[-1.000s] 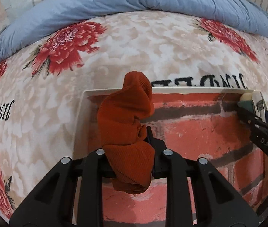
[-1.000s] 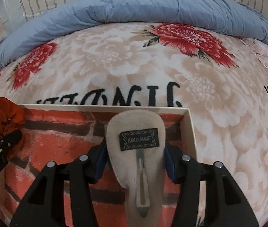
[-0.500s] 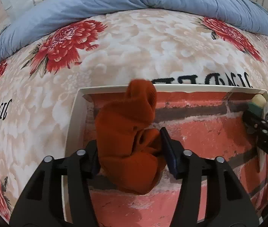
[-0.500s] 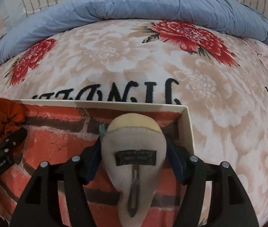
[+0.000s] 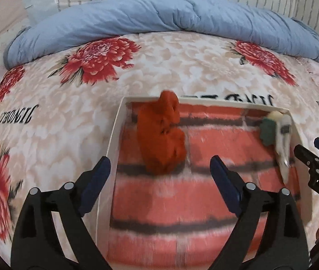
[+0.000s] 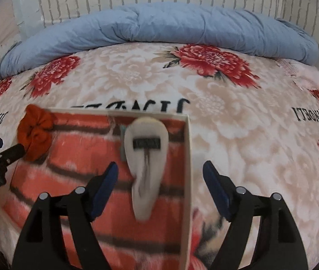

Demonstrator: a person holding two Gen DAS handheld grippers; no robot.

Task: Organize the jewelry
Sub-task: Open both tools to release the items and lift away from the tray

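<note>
Lying in the shallow white-rimmed box (image 6: 187, 157) with the brick-print floor, the felt hair clip (image 6: 146, 157) sat against the right wall, its long axis running from the far wall toward the camera, rounded end away and narrow tip near. The orange scrunchie (image 5: 161, 137) rested in the far left corner, touching the back wall. The left gripper (image 5: 160, 176) was spread wide and held nothing, one finger outside the box's left rim. The right gripper (image 6: 159, 177) was likewise released, its fingers apart on either side of the clip without touching it. The box lay on a floral blanket (image 6: 137, 78).
</note>
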